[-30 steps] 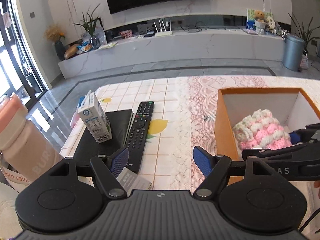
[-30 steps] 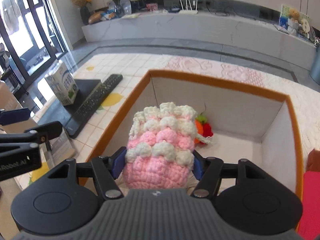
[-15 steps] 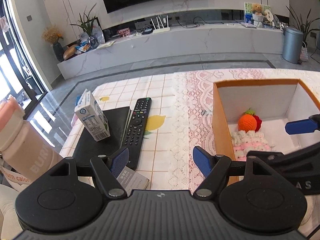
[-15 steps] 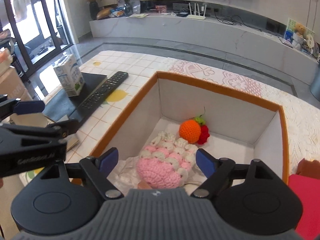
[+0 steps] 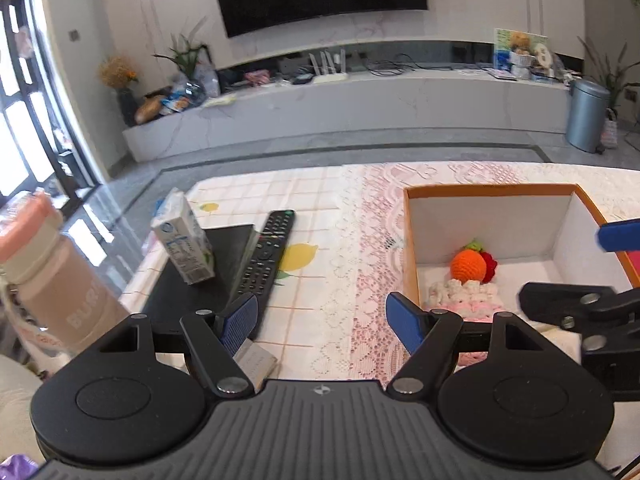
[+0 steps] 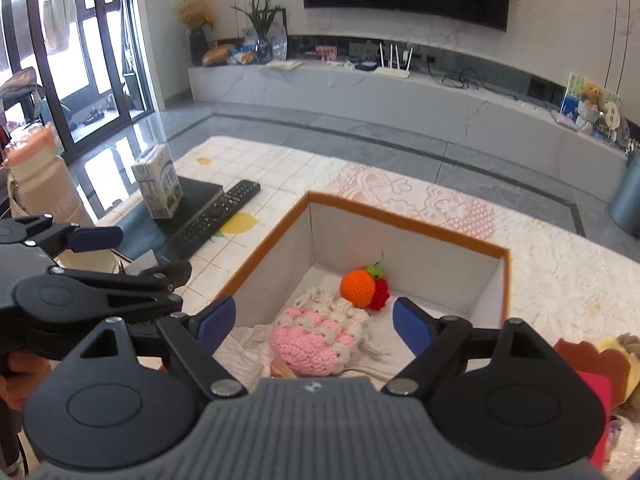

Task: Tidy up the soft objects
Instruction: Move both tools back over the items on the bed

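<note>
right gripper (image 6: 314,322) spread, nothing pinched | left gripper (image 5: 322,322) spread, empty | pink crochet piece (image 6: 316,340) laid in box (image 6: 404,222) beside orange fruit (image 6: 357,289) | risk: yarn snagged by low pads

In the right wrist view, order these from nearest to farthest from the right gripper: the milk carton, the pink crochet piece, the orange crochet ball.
From the right gripper:
1. Pink crochet piece, lying in the box just under the open jaws.
2. Orange crochet ball, deeper in the box, beside a red crochet piece.
3. Milk carton, far left on the table, outside the box, standing on a black book.
</note>
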A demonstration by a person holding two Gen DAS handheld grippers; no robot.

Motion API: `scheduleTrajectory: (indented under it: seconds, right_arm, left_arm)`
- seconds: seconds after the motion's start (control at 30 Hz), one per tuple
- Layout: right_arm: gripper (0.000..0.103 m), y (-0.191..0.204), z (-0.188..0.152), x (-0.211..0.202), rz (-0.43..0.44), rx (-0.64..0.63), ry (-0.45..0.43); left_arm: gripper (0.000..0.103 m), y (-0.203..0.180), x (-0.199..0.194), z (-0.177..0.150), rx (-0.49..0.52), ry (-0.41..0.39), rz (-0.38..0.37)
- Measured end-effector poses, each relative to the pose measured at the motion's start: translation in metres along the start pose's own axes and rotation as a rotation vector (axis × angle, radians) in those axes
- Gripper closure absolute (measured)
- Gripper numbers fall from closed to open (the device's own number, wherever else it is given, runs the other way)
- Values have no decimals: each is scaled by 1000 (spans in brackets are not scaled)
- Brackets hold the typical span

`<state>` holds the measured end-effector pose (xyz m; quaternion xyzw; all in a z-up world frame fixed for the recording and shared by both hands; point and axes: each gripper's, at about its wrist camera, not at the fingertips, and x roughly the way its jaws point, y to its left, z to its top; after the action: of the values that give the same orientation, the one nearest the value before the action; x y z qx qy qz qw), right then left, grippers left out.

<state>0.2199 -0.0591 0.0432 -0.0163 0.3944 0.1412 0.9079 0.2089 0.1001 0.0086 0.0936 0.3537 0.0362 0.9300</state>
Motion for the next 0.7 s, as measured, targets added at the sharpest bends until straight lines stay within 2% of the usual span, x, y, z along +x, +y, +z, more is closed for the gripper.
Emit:
scheduleTrajectory:
  seconds: [0.2,0.33,0.47,0.57,0.7]
  right_arm:
    - [18,-15,-8,-42,-40,-24,-77]
    - [15,-33,-18,-79,22,-6,-133]
    - [13,-59,-29,-115,13,9,-204]
    - [13,-89,-35,-139,13,96,-246]
    - [9,-118,-48,-179,-89,102,-337]
  left_arm:
    - [17,-25,-39,2,15,-106,-7]
    - [17,-47,-62,3,50,-171,-15]
    - [17,-66,-86,3,43,-201,-104]
    - [17,-86,-100,-3,96,-231,-151]
    - [17,-121,-109,-17,205,-251,-209]
